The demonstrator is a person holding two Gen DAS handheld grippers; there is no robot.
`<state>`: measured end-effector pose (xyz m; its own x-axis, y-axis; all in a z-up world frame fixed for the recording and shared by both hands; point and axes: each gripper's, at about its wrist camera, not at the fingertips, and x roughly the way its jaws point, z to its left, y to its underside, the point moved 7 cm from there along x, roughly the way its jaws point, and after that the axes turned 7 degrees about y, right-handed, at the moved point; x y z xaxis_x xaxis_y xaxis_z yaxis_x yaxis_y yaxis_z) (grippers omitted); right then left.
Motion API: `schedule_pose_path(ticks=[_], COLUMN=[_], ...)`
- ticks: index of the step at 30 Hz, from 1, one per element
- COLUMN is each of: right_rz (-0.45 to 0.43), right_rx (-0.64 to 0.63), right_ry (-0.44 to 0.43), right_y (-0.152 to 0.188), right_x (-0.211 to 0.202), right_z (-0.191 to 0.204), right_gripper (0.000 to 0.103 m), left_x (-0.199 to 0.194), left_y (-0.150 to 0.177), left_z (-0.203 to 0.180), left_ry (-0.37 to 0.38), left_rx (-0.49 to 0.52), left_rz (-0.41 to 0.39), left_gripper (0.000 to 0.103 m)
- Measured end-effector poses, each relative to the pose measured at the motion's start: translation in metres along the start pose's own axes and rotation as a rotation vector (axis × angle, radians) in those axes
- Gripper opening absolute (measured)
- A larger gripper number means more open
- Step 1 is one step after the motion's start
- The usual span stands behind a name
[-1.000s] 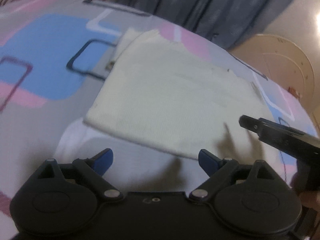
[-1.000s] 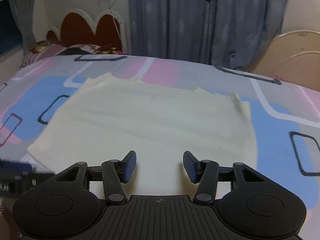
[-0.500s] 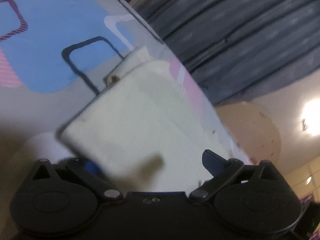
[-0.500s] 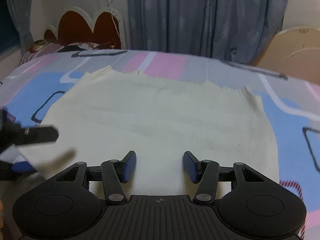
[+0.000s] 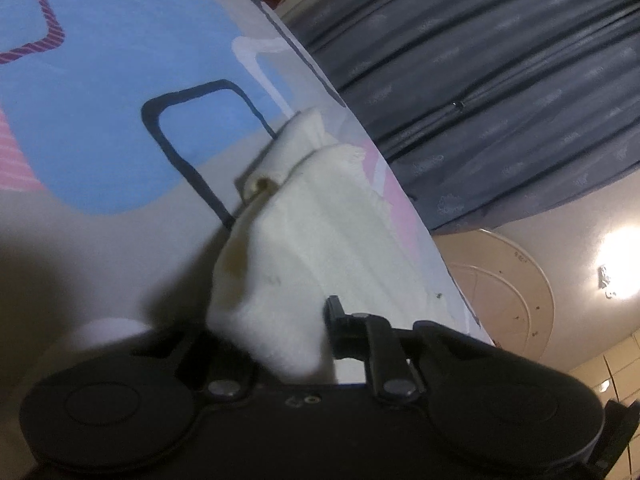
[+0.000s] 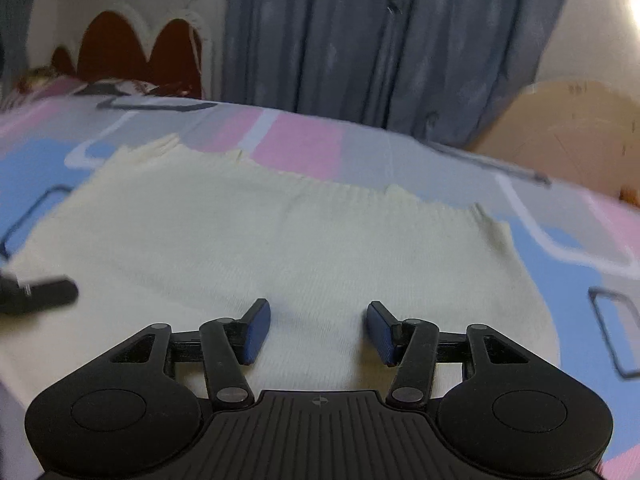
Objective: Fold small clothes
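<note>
The left gripper [image 5: 296,340] is seen rolled steeply to one side, its jaws drawn in on a bunched corner of the cream cloth [image 5: 320,240], which is pinched between them. The right gripper [image 6: 318,332] is held level and low over the same cloth, its jaws spread wide with nothing gripped between the blue pads [image 6: 256,332].

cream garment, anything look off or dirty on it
Yes: the cream garment has a brownish stain near its left edge, just above the corner bunched in the left gripper. Otherwise it lies flat on the bedsheet.
</note>
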<state>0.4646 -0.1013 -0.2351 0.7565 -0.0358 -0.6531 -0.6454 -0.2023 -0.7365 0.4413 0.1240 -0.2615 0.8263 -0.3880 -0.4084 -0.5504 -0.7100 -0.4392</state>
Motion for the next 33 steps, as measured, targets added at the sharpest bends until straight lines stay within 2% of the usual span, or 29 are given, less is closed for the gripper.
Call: schedule_pose_path(ticks=[3, 5, 6, 13, 17, 21, 24, 29, 33], right_rz=[-0.007, 0.014, -0.009, -0.036, -0.035, -0.039, -0.060, -0.058, -0.054], right_rx=[0.064, 0.004, -0.031, -0.044, -0.047, -0.051, 0.025, 0.128, 0.171], right_ry=[-0.027, -0.024, -0.012, -0.061, -0.106, -0.131, -0.183, -0.181, -0.154], right_y=[-0.006, 0.002, 0.003, 0.008, 0.007, 0.007, 0.002, 0.001, 0.004], right_x=[-0.004, 0.006, 0.006, 0.005, 0.005, 0.004, -0.004, -0.012, -0.020], right_z=[-0.004, 0.004, 0.007, 0.003, -0.001, -0.003, -0.019, -0.063, -0.098], right_gripper=[0.052, 0.053, 0.054, 0.055, 0.056, 0.056, 0.056, 0.056, 0.056], left_x=[0.002, 0.003, 0.003, 0.000, 0.000, 0.005, 0.009, 0.028, 0.052], left_y=[0.000, -0.001, -0.002, -0.004, -0.004, -0.003, 0.003, 0.033, 0.070], left_z=[0.001, 0.000, -0.001, -0.020, -0.041, -0.072, -0.102, -0.152, -0.179], left_ry=[-0.003, -0.012, -0.014, -0.031, -0.033, -0.021, 0.008, 0.091, 0.152], left_rx=[0.008, 0.010, 0.009, 0.065, 0.156, 0.290, 0.400, 0.545, 0.626], left_rz=[-0.002, -0.002, -0.004, -0.048, -0.059, -0.061, -0.055, 0.004, 0.094], left_gripper=[0.011, 0.010, 0.010, 0.007, 0.007, 0.007, 0.007, 0.007, 0.007])
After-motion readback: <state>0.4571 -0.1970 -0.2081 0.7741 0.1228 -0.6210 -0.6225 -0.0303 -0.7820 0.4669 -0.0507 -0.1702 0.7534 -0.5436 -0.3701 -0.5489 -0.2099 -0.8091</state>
